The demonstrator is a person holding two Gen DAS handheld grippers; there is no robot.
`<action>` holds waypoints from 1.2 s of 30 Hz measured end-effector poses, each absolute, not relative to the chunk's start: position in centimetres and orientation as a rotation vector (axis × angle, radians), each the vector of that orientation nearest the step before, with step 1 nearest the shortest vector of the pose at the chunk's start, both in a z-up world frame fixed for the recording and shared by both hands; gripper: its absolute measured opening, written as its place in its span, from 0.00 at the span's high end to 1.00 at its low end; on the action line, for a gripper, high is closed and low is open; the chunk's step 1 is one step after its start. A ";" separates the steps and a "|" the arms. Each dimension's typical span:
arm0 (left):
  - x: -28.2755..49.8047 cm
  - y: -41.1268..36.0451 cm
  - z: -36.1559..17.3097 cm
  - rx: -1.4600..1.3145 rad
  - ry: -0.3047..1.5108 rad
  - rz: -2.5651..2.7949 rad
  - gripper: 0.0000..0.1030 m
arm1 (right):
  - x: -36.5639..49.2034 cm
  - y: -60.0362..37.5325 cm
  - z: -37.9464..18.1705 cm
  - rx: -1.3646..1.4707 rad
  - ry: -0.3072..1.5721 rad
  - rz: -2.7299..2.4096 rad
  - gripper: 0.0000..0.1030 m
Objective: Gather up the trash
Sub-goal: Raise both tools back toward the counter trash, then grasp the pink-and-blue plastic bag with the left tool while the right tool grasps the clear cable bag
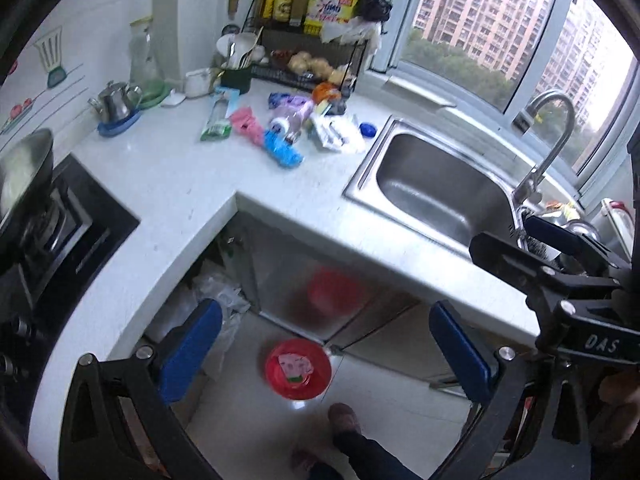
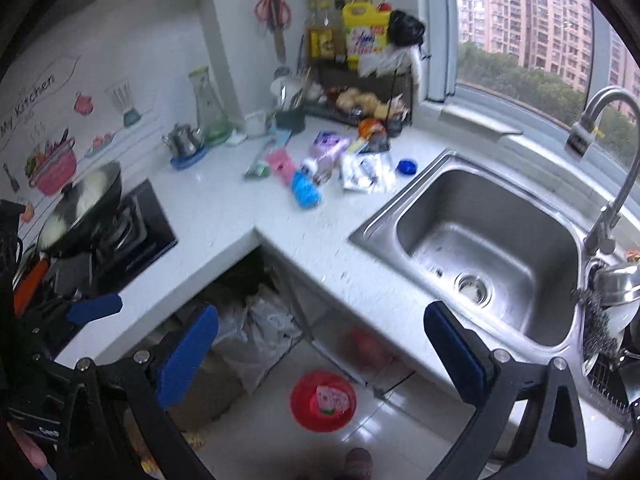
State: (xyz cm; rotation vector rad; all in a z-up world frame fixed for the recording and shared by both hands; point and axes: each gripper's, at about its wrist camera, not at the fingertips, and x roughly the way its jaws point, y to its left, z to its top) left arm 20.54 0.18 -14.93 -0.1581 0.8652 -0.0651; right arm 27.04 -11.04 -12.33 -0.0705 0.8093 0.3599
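A red bin (image 1: 298, 368) stands on the floor below the counter, with a pink wrapper (image 1: 295, 365) inside; it also shows in the right wrist view (image 2: 323, 401). Trash lies on the white counter: a blue crumpled wrapper (image 1: 282, 149), a pink wrapper (image 1: 245, 120), a green packet (image 1: 216, 124), white packets (image 1: 338, 133), a purple pack (image 1: 294, 105) and a blue cap (image 1: 368, 129). My left gripper (image 1: 326, 354) is open and empty above the bin. My right gripper (image 2: 322, 354) is open and empty, well short of the trash pile (image 2: 328, 164).
A steel sink (image 2: 480, 252) with a faucet (image 2: 612, 184) is on the right. A wok (image 2: 84, 208) sits on the stove at the left. A rack with bottles (image 1: 316, 0) and a kettle (image 1: 116, 100) stand at the back. Plastic bags (image 2: 256, 332) fill the open cabinet.
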 end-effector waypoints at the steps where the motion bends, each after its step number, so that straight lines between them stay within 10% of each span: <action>1: 20.9 0.1 -14.9 -0.154 0.862 -0.063 0.00 | 27.5 -11.2 -12.0 -0.064 0.806 0.352 0.00; 36: 50.1 4.2 -19.8 -0.361 1.076 0.256 0.00 | 58.6 -13.0 -17.4 -0.032 1.081 0.536 0.00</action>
